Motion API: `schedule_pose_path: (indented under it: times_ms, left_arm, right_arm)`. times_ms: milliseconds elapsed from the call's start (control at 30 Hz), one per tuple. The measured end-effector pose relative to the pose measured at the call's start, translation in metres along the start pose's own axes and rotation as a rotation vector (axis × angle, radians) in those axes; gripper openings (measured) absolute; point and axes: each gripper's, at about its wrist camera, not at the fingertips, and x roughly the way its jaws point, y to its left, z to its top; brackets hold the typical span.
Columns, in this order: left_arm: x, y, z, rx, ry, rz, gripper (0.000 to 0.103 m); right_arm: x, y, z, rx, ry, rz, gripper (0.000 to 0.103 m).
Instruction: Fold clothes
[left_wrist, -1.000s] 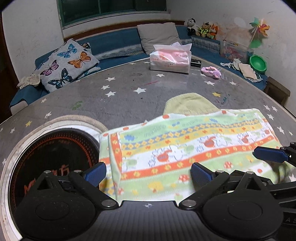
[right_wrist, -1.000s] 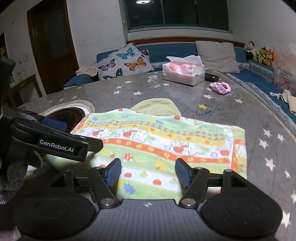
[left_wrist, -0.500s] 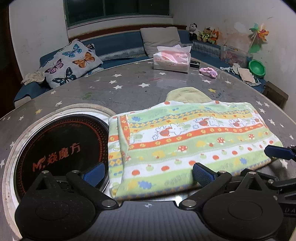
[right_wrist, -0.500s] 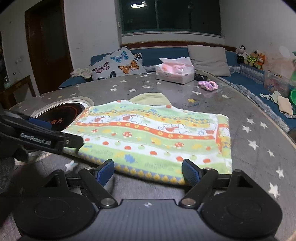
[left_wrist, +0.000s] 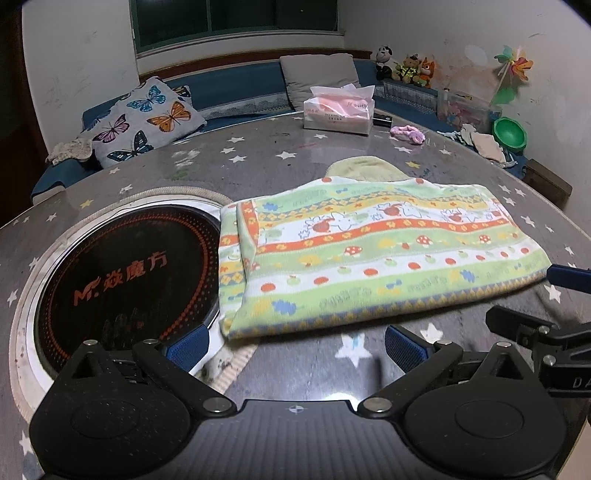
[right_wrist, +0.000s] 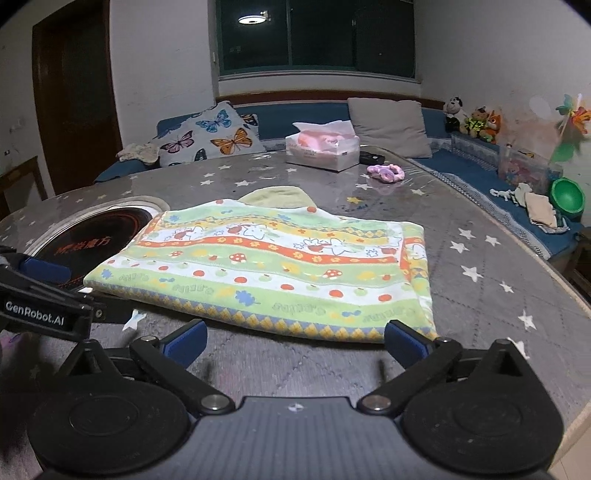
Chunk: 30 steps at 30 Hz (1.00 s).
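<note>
A folded child's garment (left_wrist: 376, 254) with green, orange and white patterned bands lies flat on the grey star-print table (left_wrist: 280, 155); the right wrist view shows the garment (right_wrist: 266, 269) too. A pale yellow-green part (left_wrist: 364, 168) pokes out from under its far edge. My left gripper (left_wrist: 295, 345) stands open just short of the garment's near edge, nothing between its blue pads. My right gripper (right_wrist: 293, 341) is also back from the near edge, its jaws opening wide with nothing between them. Each gripper shows at the edge of the other's view.
A round black cooktop (left_wrist: 122, 280) set in the table lies left of the garment. At the far side stand a tissue pack (left_wrist: 338, 110) and a pink scrunchie (left_wrist: 408, 133). A blue sofa with a butterfly pillow (left_wrist: 147, 120) runs behind.
Both grippers have pulled back from over the garment toward its near edge, leaving it lying flat. The right gripper's jaws have spread wider.
</note>
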Motion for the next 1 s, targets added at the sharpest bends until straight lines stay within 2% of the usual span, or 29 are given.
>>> schedule_pose_path:
  times_ms: [300,1000]
  left_arm:
    - [-0.011,-0.003,-0.013,-0.001,-0.017,0.001,0.103]
    - [-0.030,-0.004,-0.031,0.002,-0.048,0.010,0.103]
  right_arm:
    - [-0.008,0.009,-0.009,-0.009,0.002,-0.046,0.103]
    - [-0.024,0.017,-0.023,0.026,-0.003,-0.056,0.103]
